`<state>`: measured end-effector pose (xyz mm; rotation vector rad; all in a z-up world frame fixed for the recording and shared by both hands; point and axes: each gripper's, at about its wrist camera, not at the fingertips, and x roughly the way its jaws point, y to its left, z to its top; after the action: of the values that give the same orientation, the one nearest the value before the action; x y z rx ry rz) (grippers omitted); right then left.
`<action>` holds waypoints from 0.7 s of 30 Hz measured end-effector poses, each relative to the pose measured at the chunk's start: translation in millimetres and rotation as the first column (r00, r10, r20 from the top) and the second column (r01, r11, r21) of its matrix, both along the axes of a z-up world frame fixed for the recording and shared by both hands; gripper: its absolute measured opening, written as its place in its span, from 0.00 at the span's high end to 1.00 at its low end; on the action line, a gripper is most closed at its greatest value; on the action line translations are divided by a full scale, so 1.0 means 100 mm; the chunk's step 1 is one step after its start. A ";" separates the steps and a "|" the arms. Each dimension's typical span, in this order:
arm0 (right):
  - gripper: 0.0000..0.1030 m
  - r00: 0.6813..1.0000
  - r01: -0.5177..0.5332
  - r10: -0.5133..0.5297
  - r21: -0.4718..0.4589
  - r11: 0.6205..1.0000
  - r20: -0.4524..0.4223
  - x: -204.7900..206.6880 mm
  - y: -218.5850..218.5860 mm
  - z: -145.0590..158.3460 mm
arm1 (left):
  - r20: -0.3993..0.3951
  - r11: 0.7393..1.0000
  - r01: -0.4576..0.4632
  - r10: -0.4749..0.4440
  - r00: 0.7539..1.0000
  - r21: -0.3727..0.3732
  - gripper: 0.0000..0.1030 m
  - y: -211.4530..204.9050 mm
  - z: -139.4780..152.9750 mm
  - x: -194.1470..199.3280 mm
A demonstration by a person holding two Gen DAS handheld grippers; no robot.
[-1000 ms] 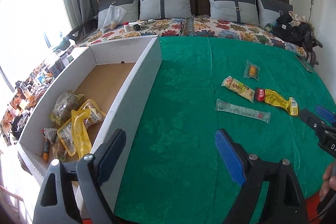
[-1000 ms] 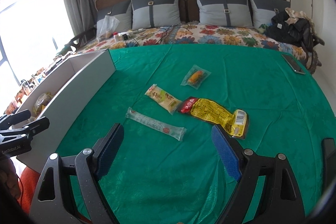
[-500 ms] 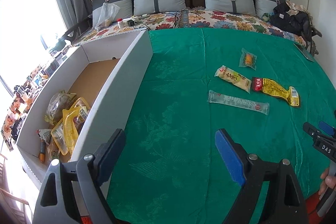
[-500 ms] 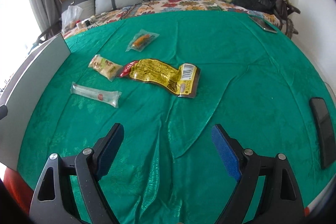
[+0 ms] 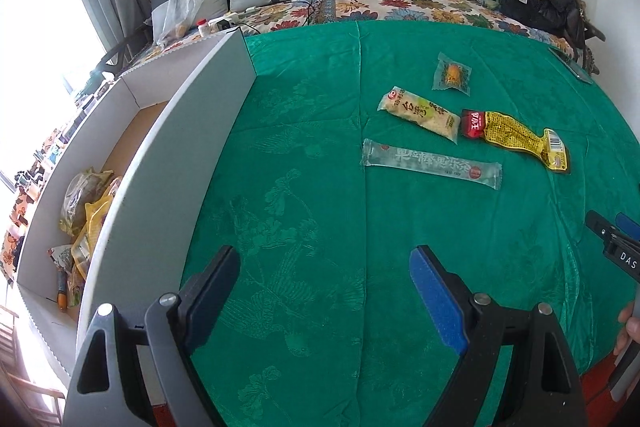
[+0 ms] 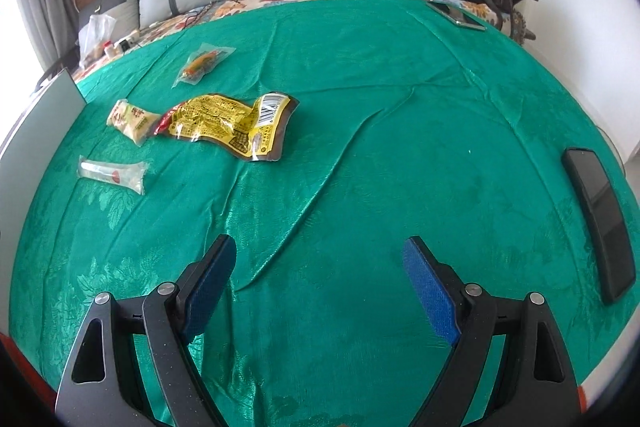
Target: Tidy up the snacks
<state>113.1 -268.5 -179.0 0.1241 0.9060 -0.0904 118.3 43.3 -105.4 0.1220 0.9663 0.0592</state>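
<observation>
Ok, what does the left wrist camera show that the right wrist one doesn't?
Left only: the inside of the box, with snacks piled at its near end, and the open left gripper. Right only: a black phone near the cloth's right edge, and the open right gripper. Both: four snack packs on the green cloth, the pillows behind.

Strong daylight is admitted through the overexposed window (image 5: 36, 75) at the left, a soft sheen is laid on the green bedspread (image 6: 360, 115), and straight lines are bowed by fisheye distortion toward the dark, vignetted corners.
</observation>
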 end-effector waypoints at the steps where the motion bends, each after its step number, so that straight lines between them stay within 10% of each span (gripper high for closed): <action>1: 0.15 1.000 0.005 -0.005 0.000 1.000 -0.001 0.01 -0.02 -0.01 | -0.005 1.000 0.003 -0.003 1.000 0.003 0.16 -0.02 -0.03 0.01; 21: 0.15 0.996 0.083 -0.084 -0.041 0.996 -0.010 0.24 -0.44 -0.13 | -0.102 0.999 0.053 -0.053 0.993 -0.004 0.15 -0.20 -0.36 0.22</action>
<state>136.9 -312.5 -192.2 0.1235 0.9102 -0.1875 140.4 23.4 -141.5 0.1503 1.0646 0.0035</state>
